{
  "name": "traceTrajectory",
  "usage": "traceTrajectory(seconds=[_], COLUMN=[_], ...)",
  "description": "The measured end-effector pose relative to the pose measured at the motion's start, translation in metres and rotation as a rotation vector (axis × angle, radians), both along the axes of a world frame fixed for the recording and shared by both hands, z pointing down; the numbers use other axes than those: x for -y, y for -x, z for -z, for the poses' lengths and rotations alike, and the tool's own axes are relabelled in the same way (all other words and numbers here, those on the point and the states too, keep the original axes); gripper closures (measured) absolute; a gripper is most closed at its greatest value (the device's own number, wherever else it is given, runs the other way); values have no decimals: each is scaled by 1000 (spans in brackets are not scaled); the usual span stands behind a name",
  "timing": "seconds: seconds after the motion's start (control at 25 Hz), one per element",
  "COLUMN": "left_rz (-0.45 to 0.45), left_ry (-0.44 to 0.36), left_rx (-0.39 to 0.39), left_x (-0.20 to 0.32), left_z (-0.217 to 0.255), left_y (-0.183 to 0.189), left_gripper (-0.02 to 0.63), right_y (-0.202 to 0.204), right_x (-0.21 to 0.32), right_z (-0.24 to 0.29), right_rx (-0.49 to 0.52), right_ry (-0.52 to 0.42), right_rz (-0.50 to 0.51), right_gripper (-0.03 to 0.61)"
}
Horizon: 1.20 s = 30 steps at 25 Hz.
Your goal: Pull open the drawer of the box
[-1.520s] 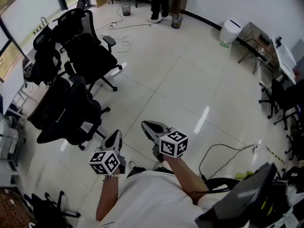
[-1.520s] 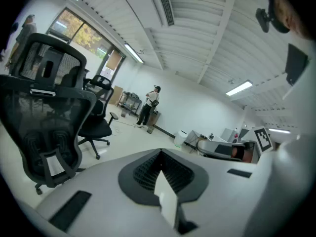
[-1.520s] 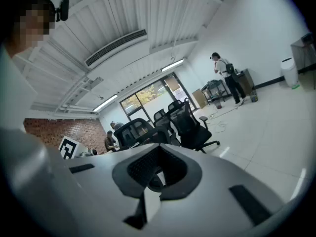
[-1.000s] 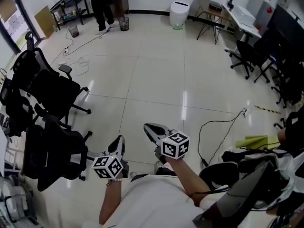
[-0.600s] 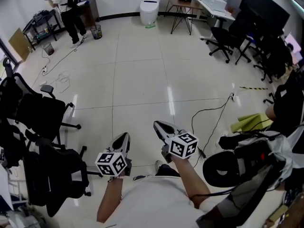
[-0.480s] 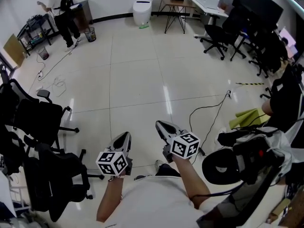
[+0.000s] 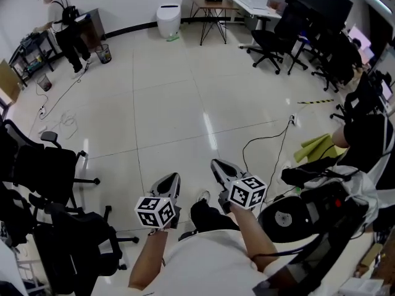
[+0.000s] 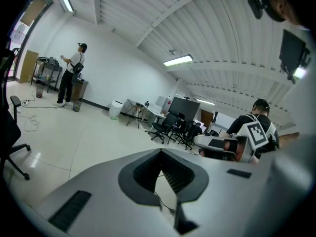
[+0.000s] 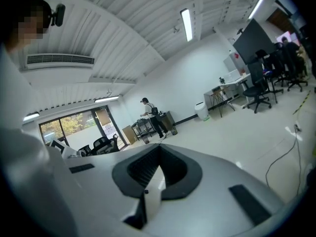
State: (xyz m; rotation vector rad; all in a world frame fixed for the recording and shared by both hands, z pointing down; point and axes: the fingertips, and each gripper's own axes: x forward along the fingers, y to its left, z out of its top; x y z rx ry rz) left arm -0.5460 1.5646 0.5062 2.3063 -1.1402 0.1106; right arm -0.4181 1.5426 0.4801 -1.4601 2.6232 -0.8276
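Observation:
No box or drawer shows in any view. In the head view my left gripper [image 7: 172, 179] and right gripper [image 7: 220, 166] are held side by side at waist height over bare tiled floor, both pointing forward. Each has its marker cube near the hand. In the left gripper view the left gripper [image 8: 160, 152] has its jaws meeting at the tips with nothing between them. The right gripper [image 9: 159, 155] looks the same in its own view: tips together, holding nothing. Both look out across an open office.
Black office chairs [image 7: 40, 168] crowd the left. A cable [image 7: 272, 142] trails over the floor to the right, by a yellow-green cloth [image 7: 317, 147] and a seated person [image 7: 370, 142]. At the far wall are a white bin [image 7: 166, 20], a desk [image 7: 213, 1] and a standing person [image 7: 60, 18].
The head view has swung to the right across the room: the chairs slid left and the desks and the seated person came in. Both grippers stayed shut in front of the body.

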Motion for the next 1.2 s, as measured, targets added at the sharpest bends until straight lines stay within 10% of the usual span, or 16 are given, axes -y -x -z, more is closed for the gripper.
traceTrajectory(seconds=[0.64,1.2], left_rz=[-68,-169], left_ry=[-28,0], left_rx=[52,74], left_x=[208,326], left_z=[5,-1], left_y=[-60,-132], left_gripper=[611,611], right_y=[-63,-141], right_x=[210,288], right_z=[10,-14], right_rx=[28,47], right_ry=[-51,12], right_rz=[-99,-213], right_gripper=[591,591])
